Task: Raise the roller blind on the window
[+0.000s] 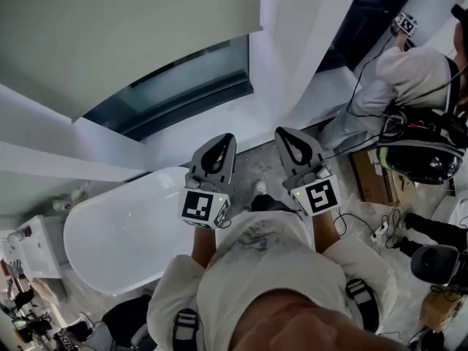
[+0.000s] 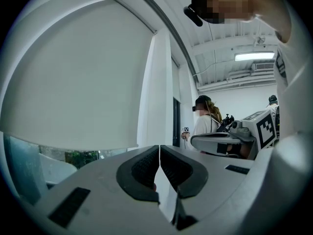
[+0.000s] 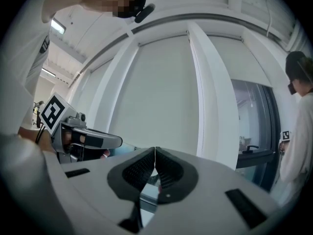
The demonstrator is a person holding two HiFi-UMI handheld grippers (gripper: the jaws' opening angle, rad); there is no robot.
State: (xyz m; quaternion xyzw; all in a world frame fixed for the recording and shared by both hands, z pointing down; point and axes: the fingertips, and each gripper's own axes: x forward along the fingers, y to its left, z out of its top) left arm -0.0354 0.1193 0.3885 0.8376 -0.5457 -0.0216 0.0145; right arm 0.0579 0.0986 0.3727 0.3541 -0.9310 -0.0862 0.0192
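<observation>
Left claw (image 2: pixel 159 147) clenched: pads pressed together along one thin seam, nothing gripped between them. Right claw (image 3: pixel 155 150) likewise clenched, pads meeting at the tips, empty. In the head view, both claws held out level in front of the chest, side by side, near each other but not touching, marker cubes toward the body, tips toward the foot of the window wall. Roller blind (image 1: pixel 124 35) pale grey-green, hanging most of the way down over the window at upper left; bottom hem straight, a strip of window glass (image 1: pixel 183 86) bare beneath it, greenery faintly visible through that strip in the left gripper view. Blind well apart from both claws, touched by neither. White pillar (image 1: pixel 292 50) just right of the blind, ahead of the right claw; darker framed glazing beyond it. White bathtub (image 1: pixel 124 232) below the window, to the left of the left claw. Second person (image 1: pixel 409 72) in a white top at far right, facing the other glazing, holding up a device with a square marker; cables and gear scattered on the floor (image 1: pixel 257 165) near them
</observation>
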